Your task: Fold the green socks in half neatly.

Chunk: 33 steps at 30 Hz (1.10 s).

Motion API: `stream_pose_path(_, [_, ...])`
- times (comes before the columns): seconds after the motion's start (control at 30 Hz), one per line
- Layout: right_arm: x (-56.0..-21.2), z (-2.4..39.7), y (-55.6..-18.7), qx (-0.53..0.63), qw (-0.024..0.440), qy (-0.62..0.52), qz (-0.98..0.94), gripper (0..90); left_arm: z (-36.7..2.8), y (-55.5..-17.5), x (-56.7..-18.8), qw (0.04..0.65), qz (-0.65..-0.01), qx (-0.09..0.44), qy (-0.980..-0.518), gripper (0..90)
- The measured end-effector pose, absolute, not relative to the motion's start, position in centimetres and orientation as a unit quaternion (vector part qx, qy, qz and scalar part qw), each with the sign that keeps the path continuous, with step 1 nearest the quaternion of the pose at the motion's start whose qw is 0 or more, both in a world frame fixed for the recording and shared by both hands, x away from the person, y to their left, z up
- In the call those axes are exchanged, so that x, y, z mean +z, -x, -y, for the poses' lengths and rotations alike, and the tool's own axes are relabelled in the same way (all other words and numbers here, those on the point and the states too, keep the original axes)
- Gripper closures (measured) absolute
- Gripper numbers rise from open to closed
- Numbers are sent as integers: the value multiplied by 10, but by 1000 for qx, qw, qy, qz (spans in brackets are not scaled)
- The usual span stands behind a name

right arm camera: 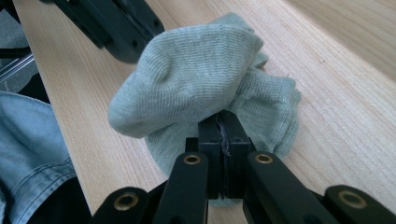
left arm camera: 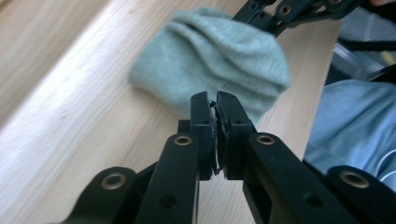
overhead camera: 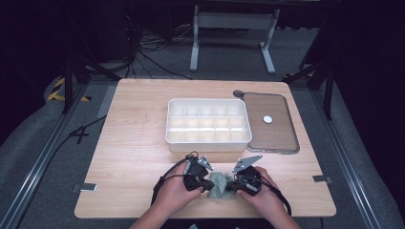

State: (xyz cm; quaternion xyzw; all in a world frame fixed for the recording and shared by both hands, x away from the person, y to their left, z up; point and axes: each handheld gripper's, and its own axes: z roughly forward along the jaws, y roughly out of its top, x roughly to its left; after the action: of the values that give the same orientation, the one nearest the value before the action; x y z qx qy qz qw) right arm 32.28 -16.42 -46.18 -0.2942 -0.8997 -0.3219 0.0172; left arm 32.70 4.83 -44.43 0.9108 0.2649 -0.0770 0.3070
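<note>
A pale green sock (overhead camera: 218, 184) lies bunched near the table's front edge, between both grippers. My left gripper (overhead camera: 206, 185) is shut, its pads pressed together with nothing between them. In the left gripper view its tips (left arm camera: 215, 100) stop just short of the sock (left arm camera: 210, 60), and the other gripper's black arm (left arm camera: 289, 9) reaches in beyond the sock. My right gripper (overhead camera: 230, 186) is shut on the sock. In the right gripper view its tips (right arm camera: 222, 121) are tucked under a fold of the sock (right arm camera: 196, 74), and the left gripper's body (right arm camera: 116, 25) sits behind it.
A white box (overhead camera: 208, 138) with several compartments stands mid-table. To its right lies a clear flat lid (overhead camera: 282, 138) with a small white disc (overhead camera: 267, 119) on it. The person's denim-clad legs (right arm camera: 28, 149) are right behind the front edge of the table (overhead camera: 119, 191).
</note>
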Motion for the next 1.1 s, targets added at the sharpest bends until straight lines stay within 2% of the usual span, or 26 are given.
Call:
stream_pose_path(0.2, [-462,165,-322,-323,16,295,899,895,-41,-326,-455,293,-266,-77,-915,893])
stream_pose_path(0.27, [-460,165,-322,-320,14,293,901,844,-41,-325,-455,294,-268,-79,-914,891])
stream_pose_path(0.37, [-454,167,-322,-317,11,293,902,837,-42,-325,-454,296,-269,-78,-913,882])
stream_pose_path(0.47, [-427,177,-317,-330,-28,294,896,837,-44,-325,-448,313,-268,-78,-908,827])
stream_pose_path(0.67, [-402,171,-310,-362,-43,274,890,833,-53,-320,-435,345,-273,-70,-895,781])
stream_pose_path(0.8, [-399,157,-307,-365,-37,254,895,827,-64,-318,-429,351,-284,-58,-890,759])
stream_pose_path(0.9, [-402,138,-308,-364,-32,230,902,811,-76,-316,-427,353,-305,-51,-883,683])
stream_pose_path(1.1, [-412,126,-318,-343,-34,225,911,795,-92,-314,-430,341,-325,-41,-881,664])
